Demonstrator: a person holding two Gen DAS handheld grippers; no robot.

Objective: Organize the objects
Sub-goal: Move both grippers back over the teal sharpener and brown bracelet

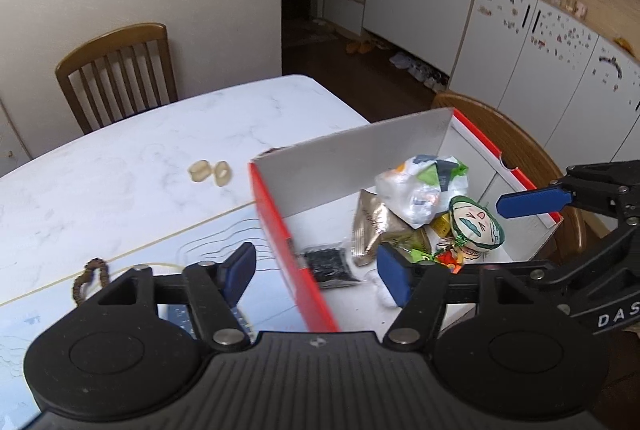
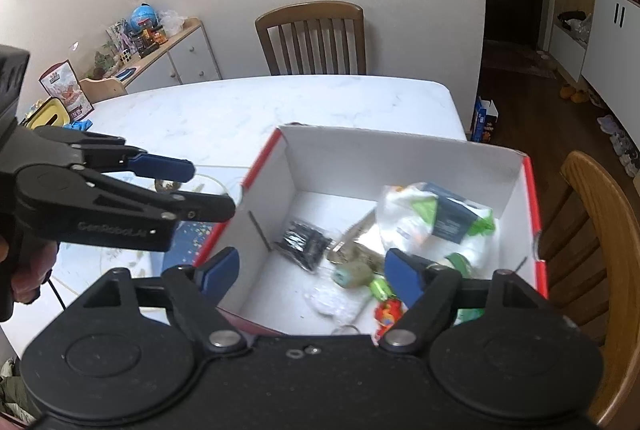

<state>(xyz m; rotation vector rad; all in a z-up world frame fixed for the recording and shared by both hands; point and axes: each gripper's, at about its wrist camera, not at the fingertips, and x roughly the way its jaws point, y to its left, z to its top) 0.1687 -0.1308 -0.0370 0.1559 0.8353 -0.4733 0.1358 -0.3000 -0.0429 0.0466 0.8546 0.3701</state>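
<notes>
Two pale rings [image 1: 210, 172] lie side by side on the marble table [image 1: 140, 134], well apart from everything else and not yet in the red-sided box [image 1: 280, 230], so the job looks mostly done, with the gathering of stragglers in hand. Both claws are spread wide and hold nothing: the left gripper [image 1: 316, 274] straddles the box's near wall, one finger outside and one over the inside, while the right gripper [image 2: 308, 274] hovers over the box's near corner. A brown bead bracelet [image 1: 90, 280] also lies loose on the table, just beside the left claw. The next move probably calls for the left gripper to swing away from the box toward the rings or the bracelet and close on one; the rings are small and low, so a flat, careful pinch seems needed. Inside the box sit a crinkled white bag [image 1: 420, 186], a gold packet [image 1: 370, 226], a black packet [image 1: 330, 264] and a cartoon-face charm [image 1: 476, 224], heaped loosely toward one side.
</notes>
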